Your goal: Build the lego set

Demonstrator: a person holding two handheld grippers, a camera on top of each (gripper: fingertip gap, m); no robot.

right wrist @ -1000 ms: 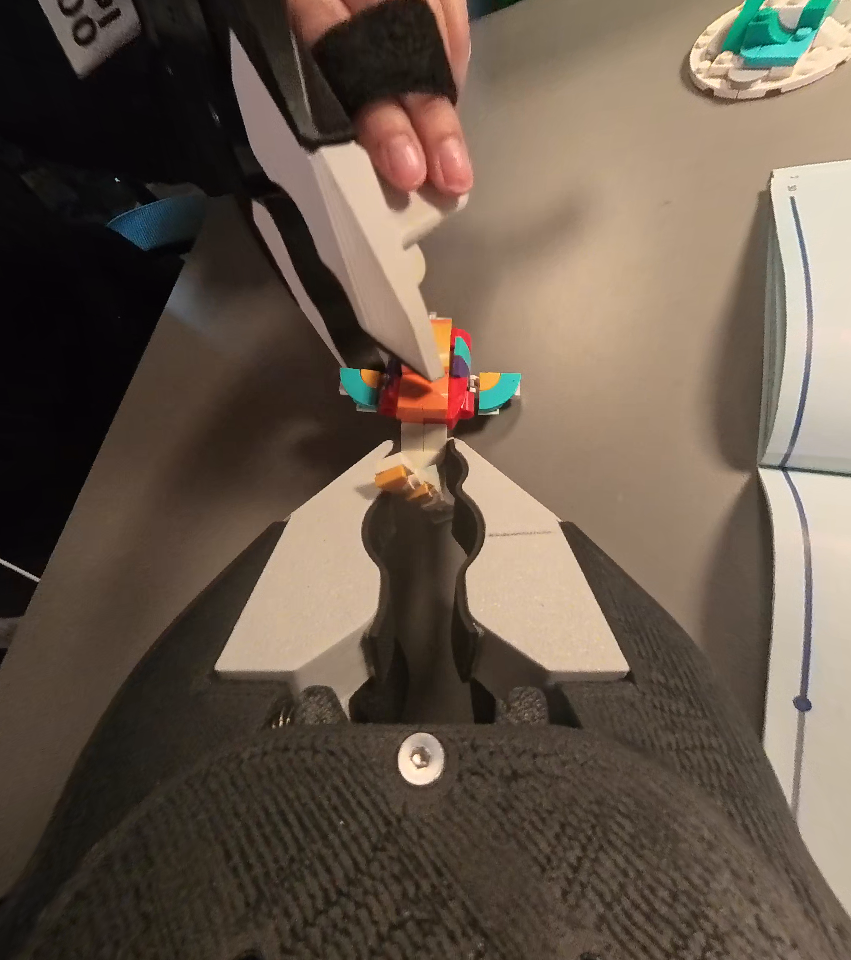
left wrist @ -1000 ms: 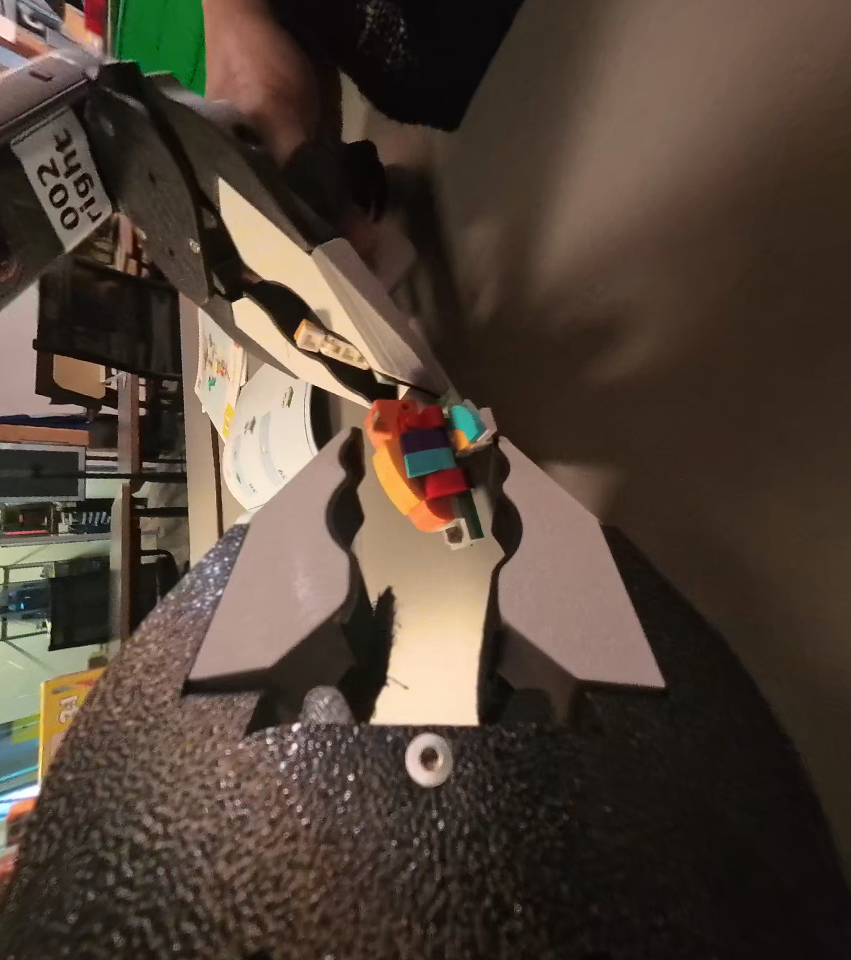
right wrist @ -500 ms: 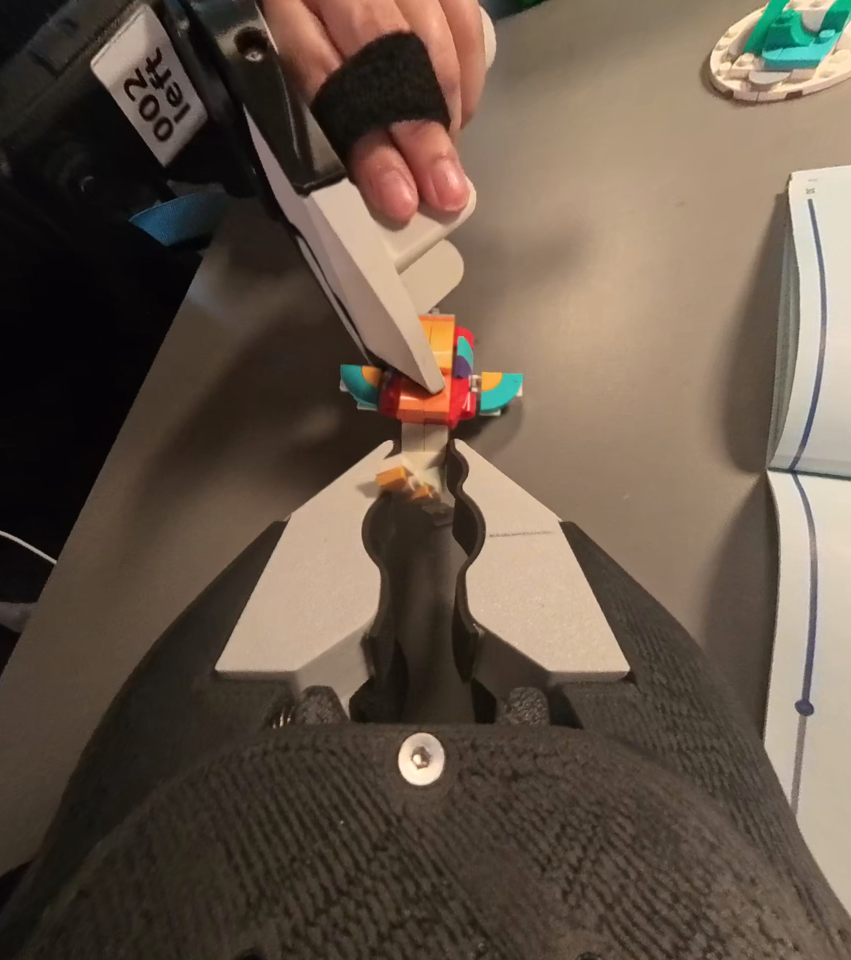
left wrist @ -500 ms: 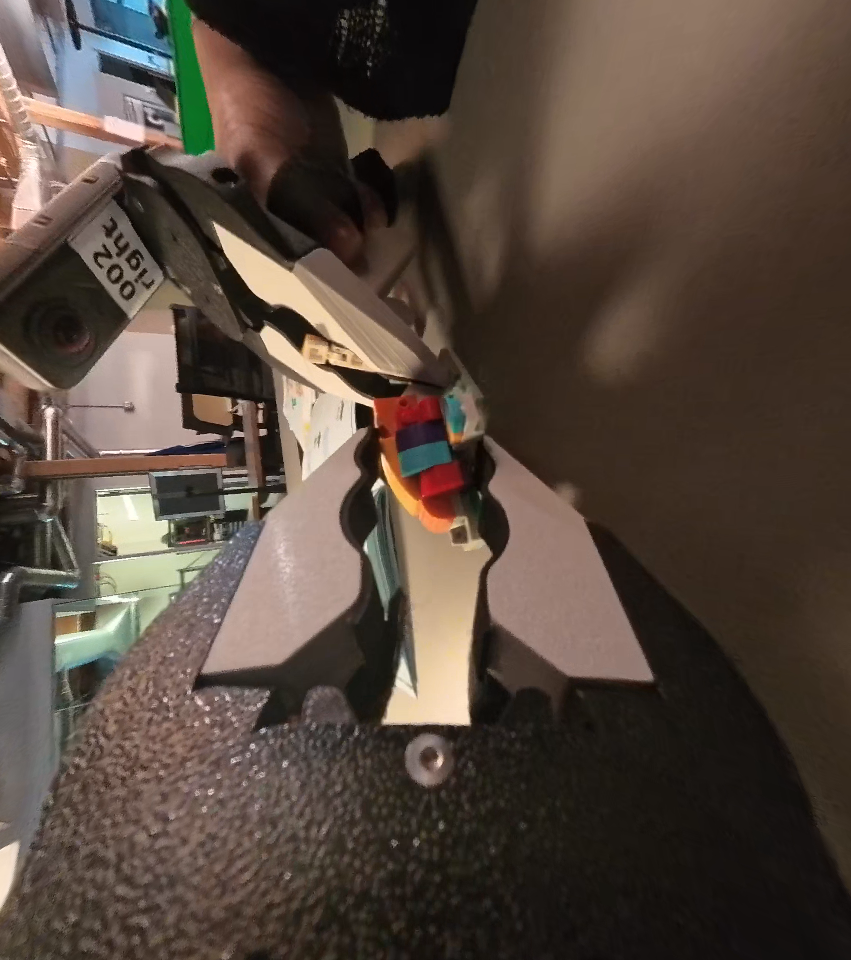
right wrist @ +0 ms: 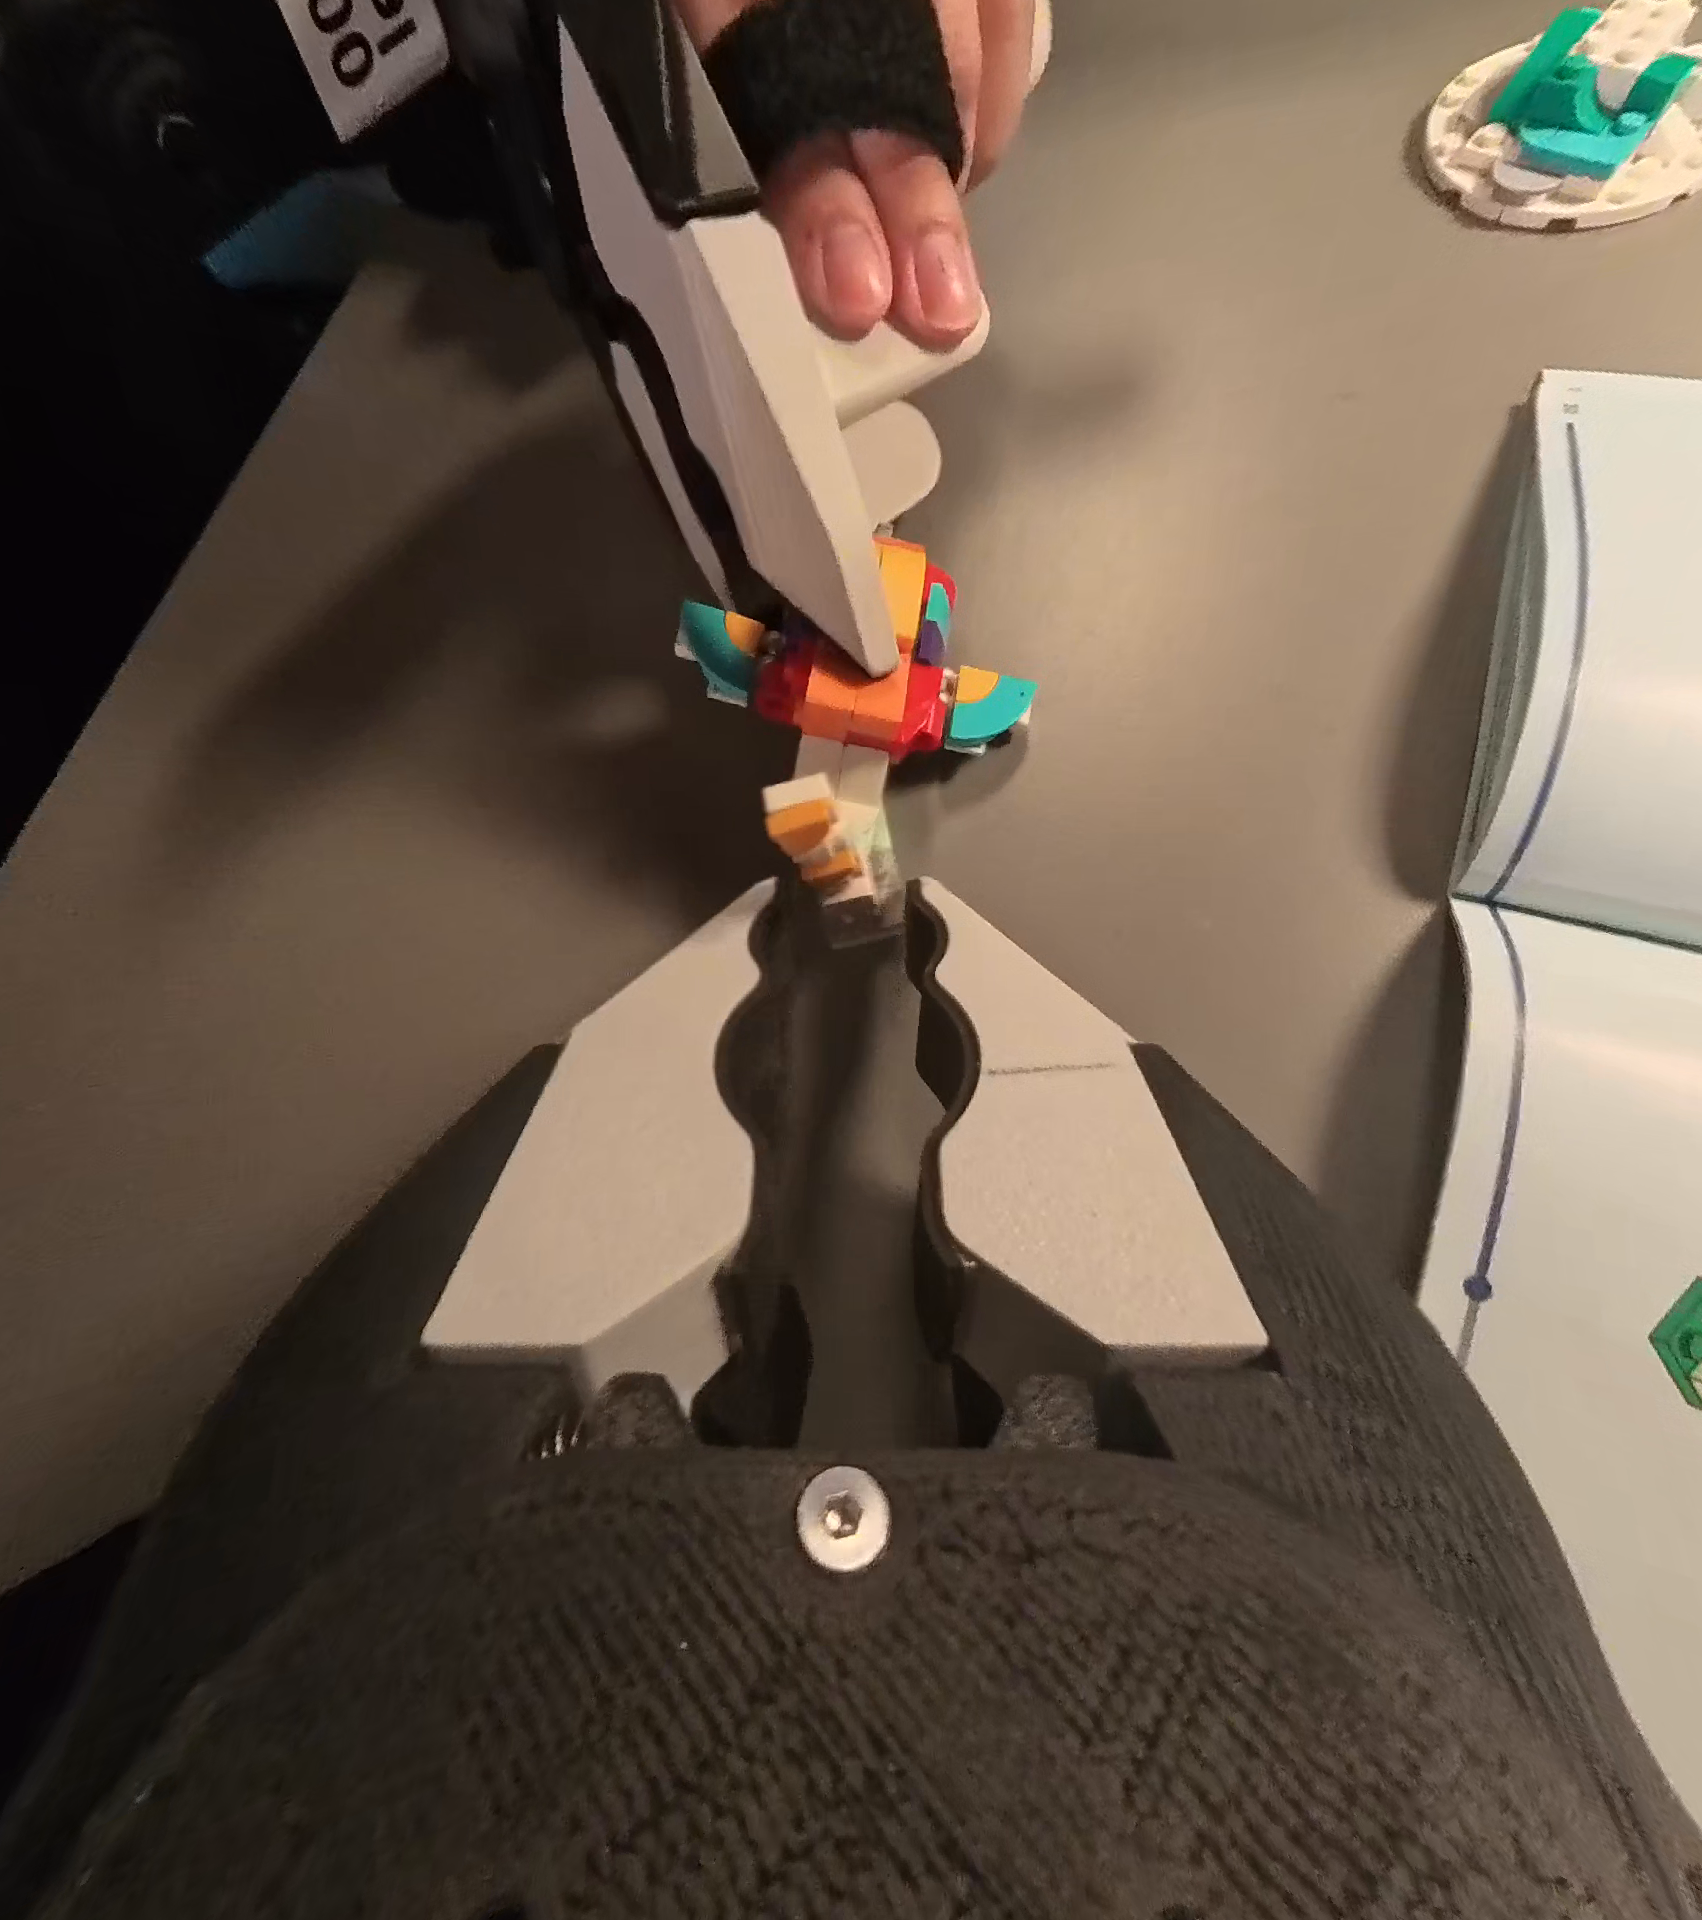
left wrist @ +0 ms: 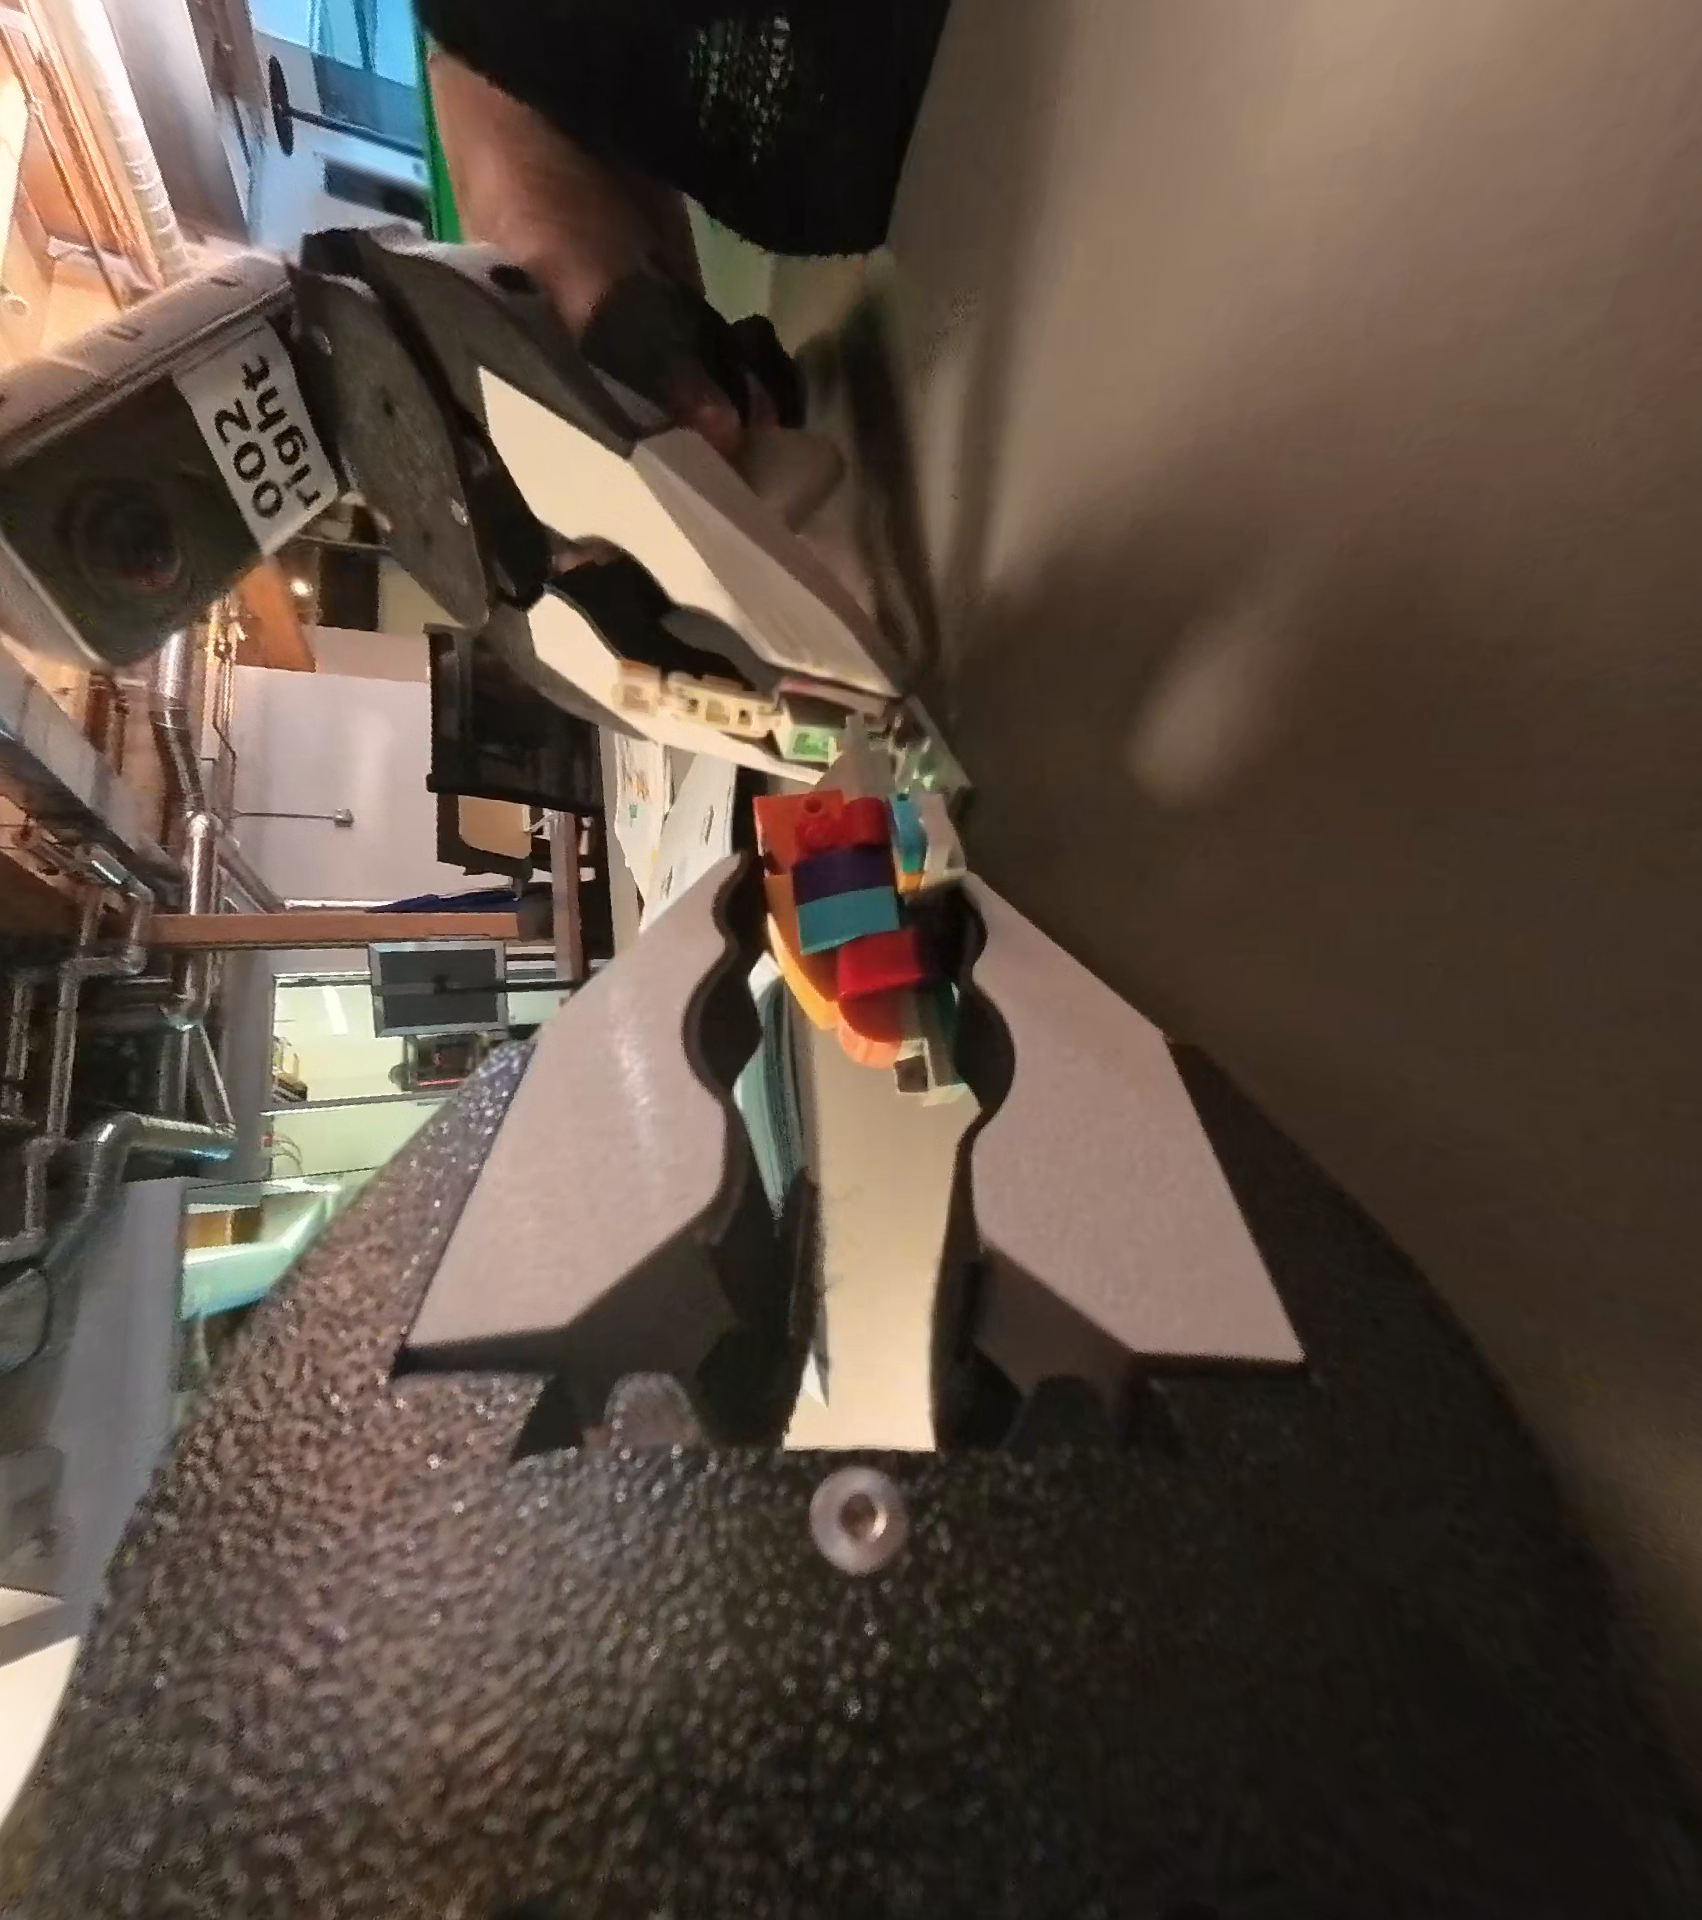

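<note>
Two hand-held claws meet over a grey bench (right wrist: 1190,540), working on a small, colourful Lego model (right wrist: 852,691) held in the air just above the surface. The model has a red and orange body, teal and orange curved wing-like pieces sticking out on both sides, and a thin tail of white and orange pieces (right wrist: 831,842) pointing toward the right claw. The left claw (left wrist: 852,940), seen from its own camera, is closed on the model's body, with its fingers pressed against either side of the stacked red, purple, teal and orange bricks. The right claw (right wrist: 842,904) is nearly closed, and its tips pinch the end of the white and orange tail. A person's hand (right wrist: 878,208), wearing a black finger strap, rests on the left claw's handle. Farther back on the bench sits a white round Lego plate with teal pieces (right wrist: 1585,135), well apart from the work. An open instruction booklet (right wrist: 1657,831) lies to the right. The step in hand appears to be seating or adjusting the tail section on the body. The next move likely calls for a steady push along the tail's line while the left claw braces the body, since a sideways twist could snap the thin tail off.
</note>
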